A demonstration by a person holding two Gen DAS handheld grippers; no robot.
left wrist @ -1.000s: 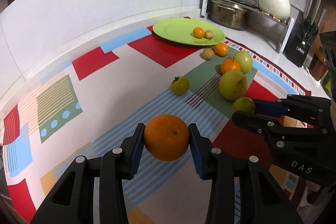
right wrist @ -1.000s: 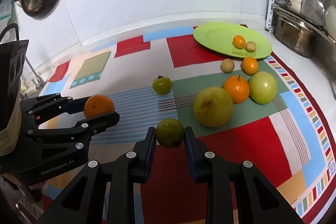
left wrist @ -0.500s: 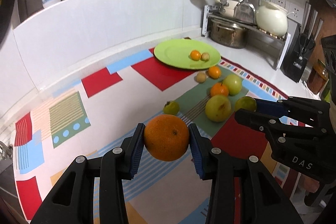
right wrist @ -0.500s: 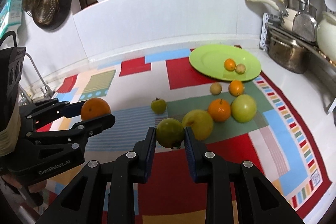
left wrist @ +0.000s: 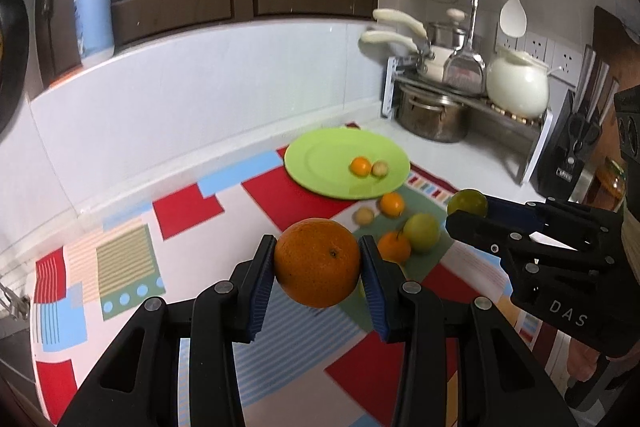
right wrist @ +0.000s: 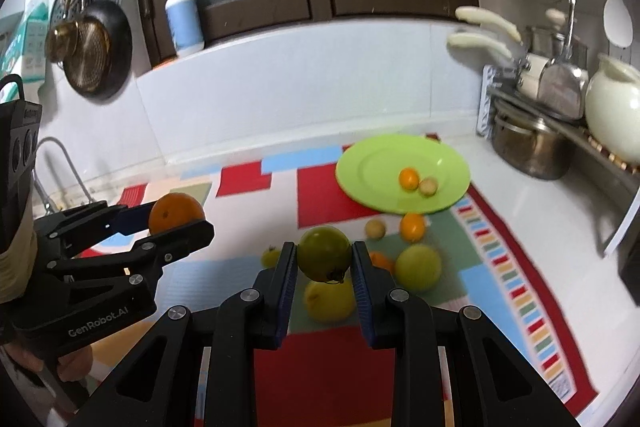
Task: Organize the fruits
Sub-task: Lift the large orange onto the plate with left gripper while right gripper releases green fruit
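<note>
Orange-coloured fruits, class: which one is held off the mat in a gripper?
The large orange, clamped between the left gripper pads. The other three are smaller: one sits on the green plate, two on the mat.

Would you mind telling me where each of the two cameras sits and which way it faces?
Left wrist: on the left gripper, looking along its fingers at the orange it grips; the right gripper shows at right.
Right wrist: on the right gripper, holding a green fruit; the left gripper shows at left.
Shared: green plate, patterned mat.
</note>
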